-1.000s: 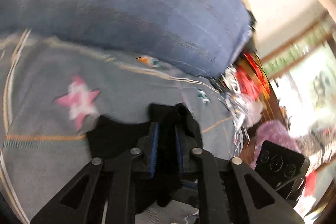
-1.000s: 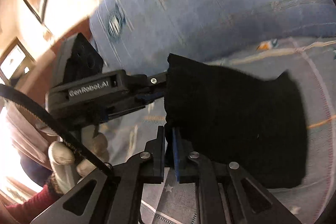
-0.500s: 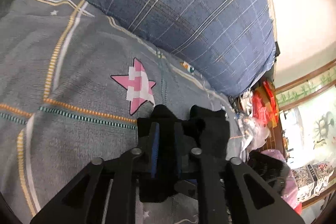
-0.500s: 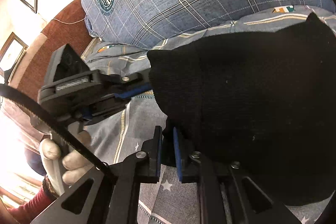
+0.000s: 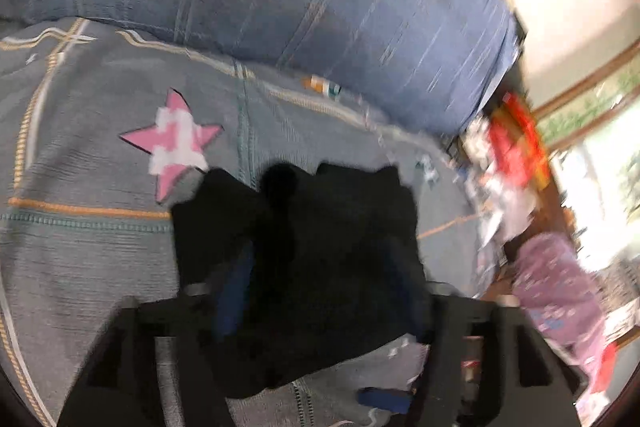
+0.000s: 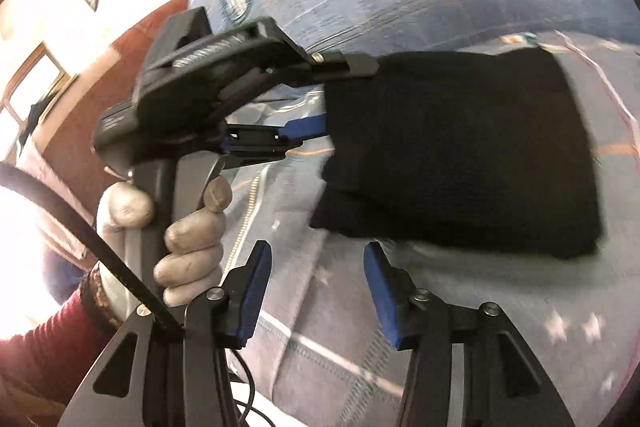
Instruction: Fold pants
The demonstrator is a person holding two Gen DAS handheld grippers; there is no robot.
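Both hand-held grippers gape wide, the right (image 6: 316, 291) clear of the folded black knit pants (image 6: 460, 151) at its 12 o'clock on the grey star-patterned bed cover (image 5: 100, 167), the left (image 6: 320, 95) straddling their edge, seemingly releasing the finished fold.

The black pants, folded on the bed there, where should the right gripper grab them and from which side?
Grip the black pants at their near edge, the thick folded hem facing the right gripper, coming in low along the bedspread. That edge looks slightly raised and lies just ahead of the open fingers. The left gripper, also open, straddles the left edge, so that side is probably crowded.
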